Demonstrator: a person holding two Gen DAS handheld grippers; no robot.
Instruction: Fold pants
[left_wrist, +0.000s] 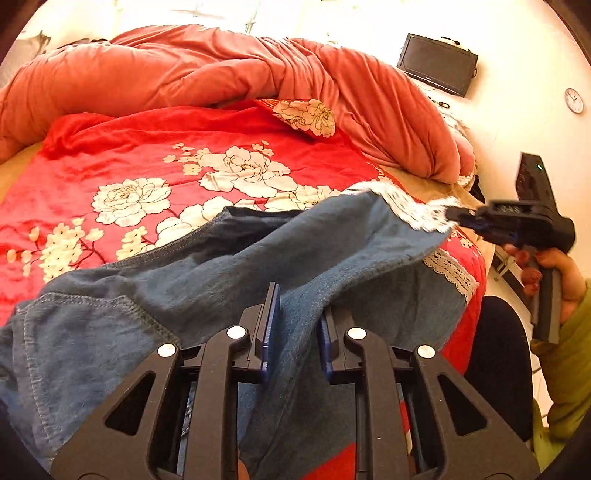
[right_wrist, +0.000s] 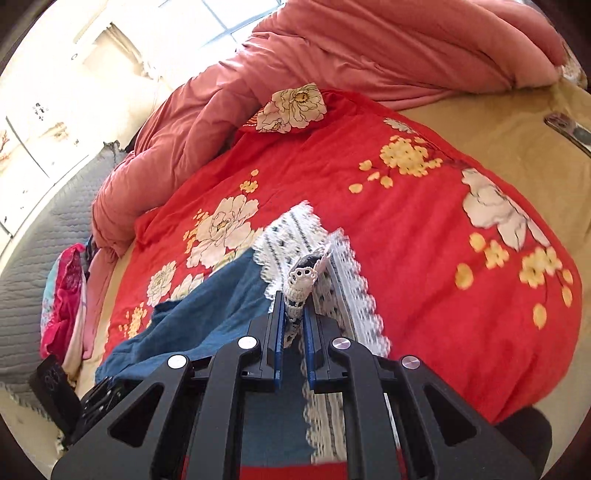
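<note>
While clamped, pants (left_wrist: 229, 280) between grippers.

A red floral blanket (left_wrist: 155, 173) fills the middle of the left wrist view, spread over a bed with a tan sheet (right_wrist: 509, 122). A salmon-pink comforter (left_wrist: 207, 70) lies bunched across the upper part of the frame, behind the blanket. At upper right a dark screen (left_wrist: 437, 63) sits on the white wall, with a small round clock (left_wrist: 573, 100) further right. In the right wrist view, a pile of pink and patterned clothes (right_wrist: 66, 299) lies at the left edge, beside a grey quilted cover (right_wrist: 33, 240).
</note>
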